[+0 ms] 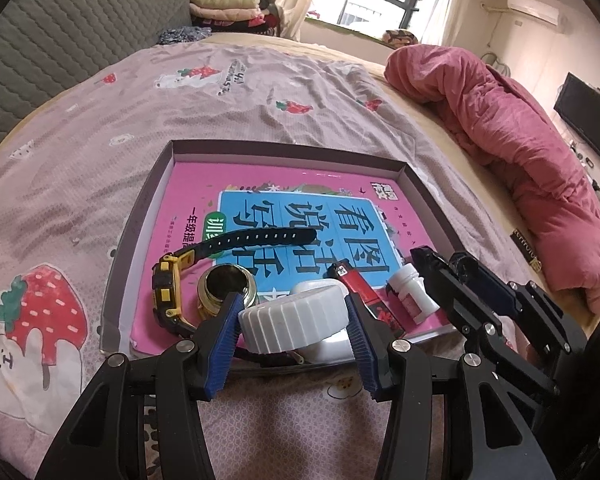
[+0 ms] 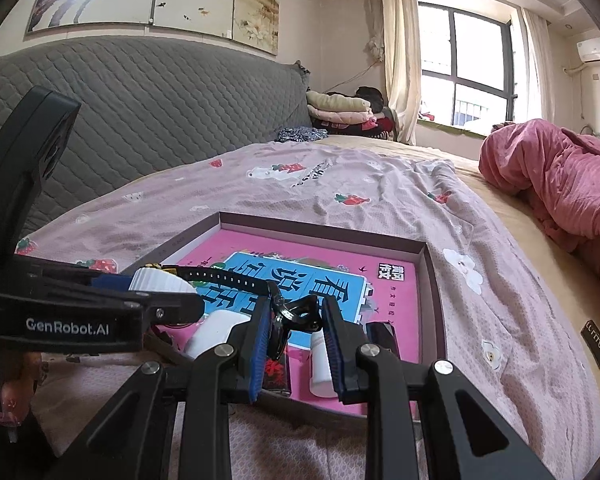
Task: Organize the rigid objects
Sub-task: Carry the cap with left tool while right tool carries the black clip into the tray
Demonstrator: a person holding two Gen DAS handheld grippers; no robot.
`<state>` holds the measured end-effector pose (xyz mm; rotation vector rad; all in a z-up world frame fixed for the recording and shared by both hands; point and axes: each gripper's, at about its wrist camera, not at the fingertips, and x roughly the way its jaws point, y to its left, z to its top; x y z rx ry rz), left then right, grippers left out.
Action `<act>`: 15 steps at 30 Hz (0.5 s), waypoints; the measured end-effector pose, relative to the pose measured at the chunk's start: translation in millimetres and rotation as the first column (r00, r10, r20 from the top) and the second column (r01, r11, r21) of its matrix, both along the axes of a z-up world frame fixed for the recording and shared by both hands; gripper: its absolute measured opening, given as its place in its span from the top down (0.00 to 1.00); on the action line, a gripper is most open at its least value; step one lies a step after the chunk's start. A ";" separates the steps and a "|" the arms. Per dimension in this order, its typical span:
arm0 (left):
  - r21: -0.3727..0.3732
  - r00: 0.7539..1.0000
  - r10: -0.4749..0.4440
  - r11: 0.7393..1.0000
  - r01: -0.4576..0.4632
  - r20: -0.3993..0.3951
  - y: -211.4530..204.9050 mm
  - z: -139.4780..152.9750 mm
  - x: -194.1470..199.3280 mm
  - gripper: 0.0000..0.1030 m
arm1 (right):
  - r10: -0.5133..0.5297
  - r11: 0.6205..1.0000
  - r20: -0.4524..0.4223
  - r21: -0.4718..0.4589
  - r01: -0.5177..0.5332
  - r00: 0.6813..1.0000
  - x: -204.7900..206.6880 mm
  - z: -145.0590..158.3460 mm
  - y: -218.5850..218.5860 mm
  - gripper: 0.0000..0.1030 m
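Here the shallow box (image 1: 420, 184) lies on the bed, pink book inside. Left tongs (image 1: 294, 320) clamped on white ribbed lid (image 1: 292, 316): light, stiff, grippy edges, axis tilted toward camera. Right tongs (image 2: 296, 332) nearly together on small black clip (image 2: 296, 314), seemingly stiff, light.

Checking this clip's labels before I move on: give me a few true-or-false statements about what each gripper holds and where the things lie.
1. The left gripper is closed on a white ribbed cap. True.
2. The pink book lies on the bedsheet outside the box. False: it lies inside the shallow box.
3. The watch with a yellow and black case rests on the book. True.
4. The right gripper is wide open and empty. False: it is closed on a small black object.
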<state>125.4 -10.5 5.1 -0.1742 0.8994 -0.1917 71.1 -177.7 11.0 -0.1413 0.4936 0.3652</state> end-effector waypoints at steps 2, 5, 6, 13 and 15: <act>-0.001 1.000 0.001 1.000 -0.001 -0.005 0.1 -1.5 0.8 0.49 | 0.002 1.000 -0.002 -0.002 -0.002 1.000 1.7 -1.0 0.6 0.75; -0.001 1.000 0.000 1.000 0.000 -0.010 -0.3 -3.9 2.0 0.49 | 0.005 1.000 -0.004 -0.005 -0.005 1.000 3.3 -1.8 1.5 0.75; 0.000 1.000 -0.001 1.000 0.001 -0.011 -0.6 -4.8 2.1 0.49 | 0.006 1.000 -0.006 -0.008 -0.006 1.000 4.2 -2.6 2.1 0.75; 0.001 1.000 -0.003 1.000 0.003 -0.025 -1.4 -11.2 2.9 0.49 | 0.017 1.000 -0.015 -0.019 -0.017 1.000 9.0 -6.6 4.4 0.75; 0.001 1.000 0.000 1.000 0.000 -0.029 -0.8 -12.9 3.1 0.49 | 0.018 1.000 -0.020 -0.023 -0.018 1.000 9.8 -8.1 5.2 0.75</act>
